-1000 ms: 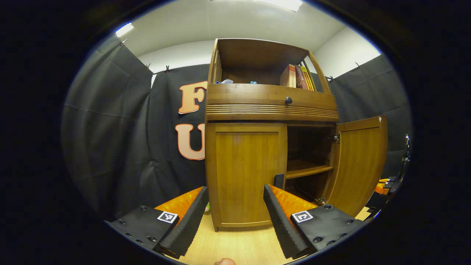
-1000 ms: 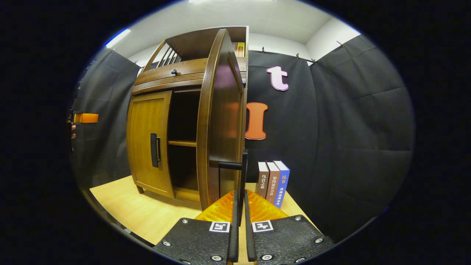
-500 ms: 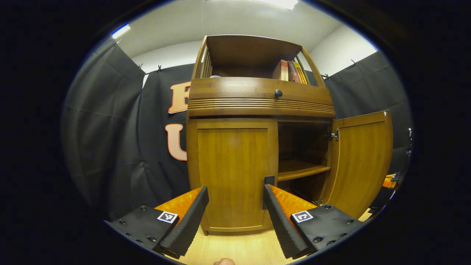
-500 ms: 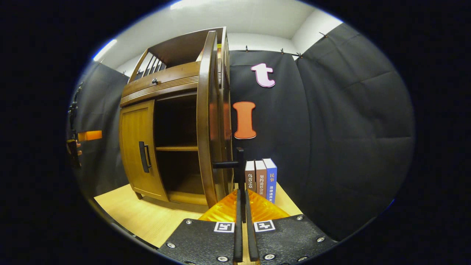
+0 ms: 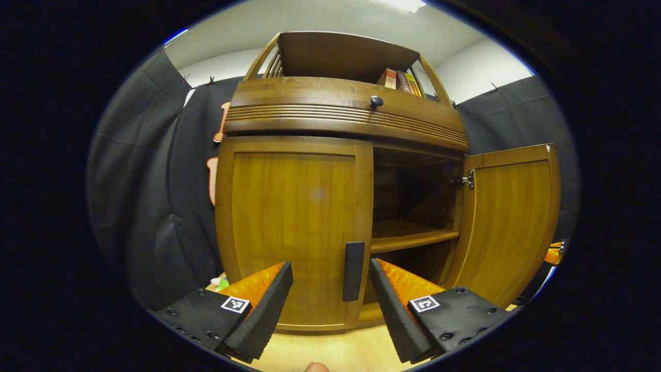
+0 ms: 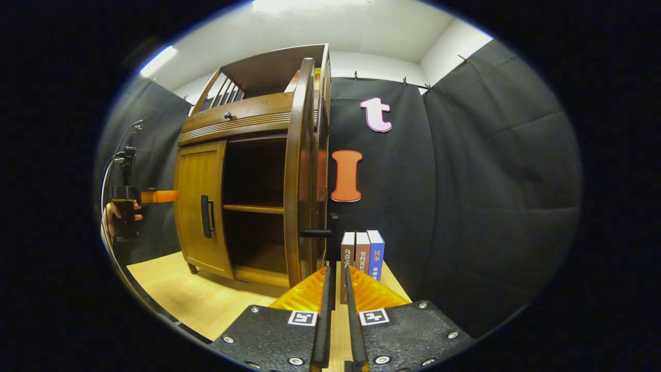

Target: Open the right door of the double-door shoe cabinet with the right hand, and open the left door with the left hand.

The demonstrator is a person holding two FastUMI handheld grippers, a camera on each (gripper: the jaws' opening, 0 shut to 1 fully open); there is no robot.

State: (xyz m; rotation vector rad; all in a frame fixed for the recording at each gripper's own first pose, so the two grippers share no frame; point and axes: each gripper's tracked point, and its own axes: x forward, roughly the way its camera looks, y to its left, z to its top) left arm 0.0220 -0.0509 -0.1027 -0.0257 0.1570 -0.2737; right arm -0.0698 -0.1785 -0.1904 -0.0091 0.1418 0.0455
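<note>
Already the right door [image 5: 508, 222] stands swung wide, shelf bared — half done. Left door [image 5: 294, 227] sits shut, its black handle [image 5: 353, 271] between the spread fingers of the left gripper [image 5: 330, 289]; right gripper [image 6: 335, 299] is pinched empty, just short of the open door's handle.

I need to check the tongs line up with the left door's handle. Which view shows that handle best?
The left gripper view: the left door's handle stands close, face-on, between the open left tongs. The right gripper view shows the handle smaller, from the side, on the closed left door.
</note>
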